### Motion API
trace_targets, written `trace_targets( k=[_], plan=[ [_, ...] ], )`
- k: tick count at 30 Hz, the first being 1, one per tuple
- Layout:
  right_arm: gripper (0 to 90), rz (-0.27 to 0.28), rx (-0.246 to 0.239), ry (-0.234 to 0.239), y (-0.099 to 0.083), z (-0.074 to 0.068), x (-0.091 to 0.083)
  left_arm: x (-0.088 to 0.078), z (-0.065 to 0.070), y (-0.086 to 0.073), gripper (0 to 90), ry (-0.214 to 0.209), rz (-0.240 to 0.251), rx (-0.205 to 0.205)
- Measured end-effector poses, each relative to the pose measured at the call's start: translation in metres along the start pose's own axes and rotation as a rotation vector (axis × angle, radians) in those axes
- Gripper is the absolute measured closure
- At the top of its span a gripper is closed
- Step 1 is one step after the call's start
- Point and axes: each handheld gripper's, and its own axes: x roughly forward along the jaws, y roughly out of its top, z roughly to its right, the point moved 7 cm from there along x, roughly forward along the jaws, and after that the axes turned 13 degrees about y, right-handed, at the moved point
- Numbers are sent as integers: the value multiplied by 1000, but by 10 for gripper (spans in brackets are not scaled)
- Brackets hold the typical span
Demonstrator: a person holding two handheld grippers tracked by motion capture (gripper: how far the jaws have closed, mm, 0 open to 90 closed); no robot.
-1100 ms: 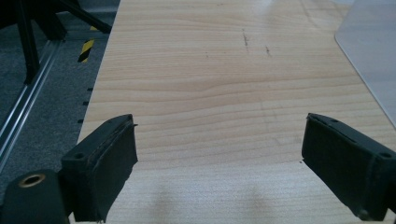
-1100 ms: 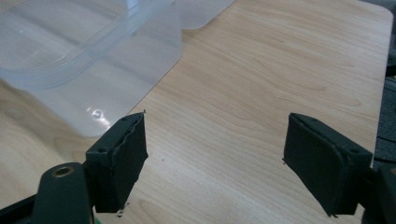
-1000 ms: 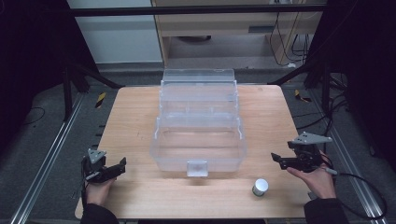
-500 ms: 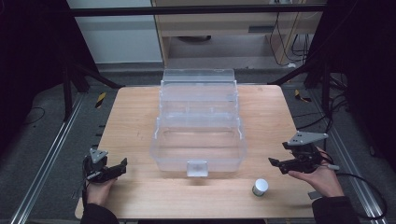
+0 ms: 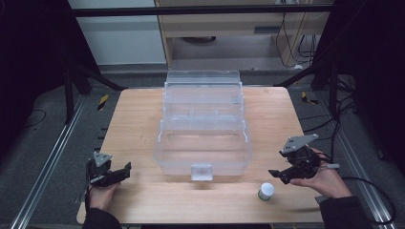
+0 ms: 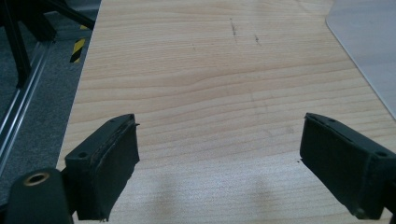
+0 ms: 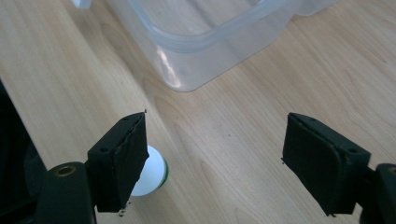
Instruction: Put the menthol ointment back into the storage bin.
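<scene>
A person at a wooden tabletop [image 5: 143, 119] holds a gripper in each hand, with the work, by the look of it, barely begun. The right gripper [image 5: 282, 174] hovers near the front right edge, its jaws spread wide and empty, angled toward a small white-capped jar [image 5: 265, 191] that stands upright on the wood just beside and in front of it. In the right gripper view the jar [image 7: 152, 173] sits partly hidden behind the left-hand jaw rather than between the two, so nothing is grasped yet. A clear plastic box [image 5: 203, 138] with its lid thrown back occupies the middle of the tabletop, its tiers and compartments apparently empty, its latch facing the person; its near corner [image 7: 196, 60] shows close ahead in the right gripper view. The left gripper [image 5: 117, 174] rests low at the front left corner, well apart from the jar and near the box, jaws likewise released over bare wood, with only an edge of the box [image 6: 369, 42] showing at the upper right of the left gripper view. Judging from how things lie, the likely job is to put the jar in the box, and all of it remains: centring the jaws on the jar, closing on it, lifting it over the wall and setting it inside, and possibly shutting the lid.
</scene>
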Motion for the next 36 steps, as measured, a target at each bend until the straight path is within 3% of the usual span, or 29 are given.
trace_targets(
  k=[16, 36],
  plan=[
    [244, -158, -85, 98, -2, -19, 13, 1, 2, 0, 114, -2, -7, 18],
    [298, -312, -206, 166, -13, -32, 30, 2, 4, -1, 114, -5, -12, 28]
  ],
)
